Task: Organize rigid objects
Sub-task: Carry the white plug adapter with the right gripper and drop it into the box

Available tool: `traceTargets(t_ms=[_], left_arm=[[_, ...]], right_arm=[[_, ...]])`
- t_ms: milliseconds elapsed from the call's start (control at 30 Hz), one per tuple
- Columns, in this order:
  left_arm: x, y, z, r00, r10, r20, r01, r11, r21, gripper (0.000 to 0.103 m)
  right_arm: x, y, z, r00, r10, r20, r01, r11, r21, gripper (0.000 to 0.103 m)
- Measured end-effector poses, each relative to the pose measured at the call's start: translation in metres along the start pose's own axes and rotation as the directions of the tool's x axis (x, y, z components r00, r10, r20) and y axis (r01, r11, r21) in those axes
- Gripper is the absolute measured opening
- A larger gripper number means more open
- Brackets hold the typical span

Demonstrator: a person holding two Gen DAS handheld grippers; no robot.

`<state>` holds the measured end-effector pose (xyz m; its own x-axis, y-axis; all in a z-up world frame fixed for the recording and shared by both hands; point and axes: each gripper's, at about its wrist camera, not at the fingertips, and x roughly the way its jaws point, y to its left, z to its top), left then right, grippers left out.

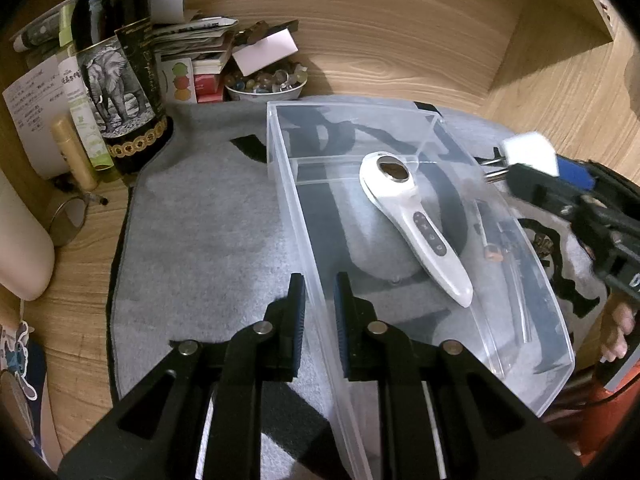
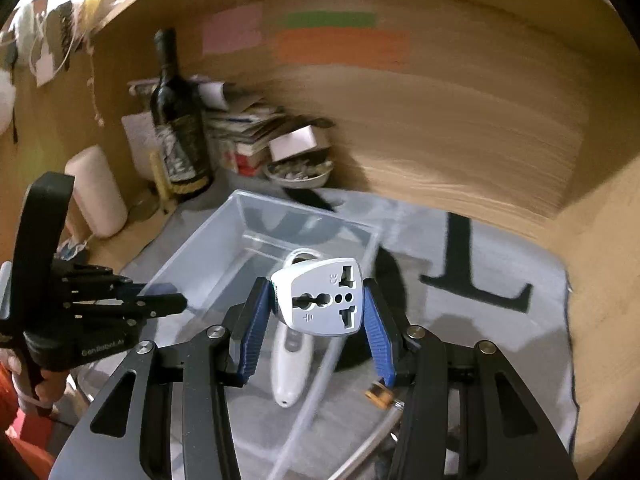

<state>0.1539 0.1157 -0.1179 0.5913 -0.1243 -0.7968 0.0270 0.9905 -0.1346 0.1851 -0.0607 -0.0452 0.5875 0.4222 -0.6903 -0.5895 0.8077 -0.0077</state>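
With the left gripper (image 1: 318, 320) clamped on the clear bin's (image 1: 400, 106) wall, the right gripper's (image 2: 318, 312) jaws pinch a white travel adapter (image 2: 320, 300) that might slip out short of the bin.

1. My left wrist view looks steeply down, close over the clear bin's (image 1: 304, 240) near-left wall.
2. My right wrist view looks down from the opposite side.
3. I see the bin (image 2: 240, 236) and wine bottle (image 1: 116, 80) (image 2: 178, 128) in both.
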Motion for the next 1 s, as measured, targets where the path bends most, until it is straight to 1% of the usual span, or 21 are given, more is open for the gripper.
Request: traceTargets(t_ms=[233,433,700,833,900,967,1000], left_arm=[[0.000,0.000,0.000,1.000,-0.001,0.002,0.001,1.000,-0.001,0.015],[0.000,-0.001,0.000,1.000,-0.001,0.003,0.001,1.000,-0.001,0.015],[0.000,-0.001,0.000,1.000,-0.002,0.003,0.002,1.000,-0.004,0.015],[0.000,0.000,0.000,1.000,-0.002,0.003,0.002,1.000,-0.004,0.015],[0.000,0.000,0.000,1.000,-0.003,0.003,0.003,1.000,-0.004,0.015],[-0.001,-0.001,0.000,1.000,-0.001,0.003,0.001,1.000,-0.003,0.015],[-0.001,0.000,0.000,1.000,-0.002,0.003,0.002,1.000,-0.004,0.015]], right_arm=[[0.029,0.018,0.010,0.998,0.027,-0.065,-0.031,0.998,-0.059,0.042],[0.052,0.027,0.019,0.991,0.046,-0.128,-0.058,0.994,-0.095,0.042],[0.068,0.034,0.024,0.983,0.057,-0.176,-0.078,0.991,-0.113,0.042],[0.069,0.035,0.025,0.983,0.049,-0.174,-0.071,0.990,-0.118,0.042],[0.068,0.036,0.025,0.984,0.051,-0.171,-0.073,0.989,-0.125,0.044],[0.066,0.037,0.026,0.986,0.047,-0.159,-0.068,0.989,-0.128,0.051],[0.062,0.037,0.026,0.988,0.044,-0.148,-0.063,0.989,-0.133,0.053]])
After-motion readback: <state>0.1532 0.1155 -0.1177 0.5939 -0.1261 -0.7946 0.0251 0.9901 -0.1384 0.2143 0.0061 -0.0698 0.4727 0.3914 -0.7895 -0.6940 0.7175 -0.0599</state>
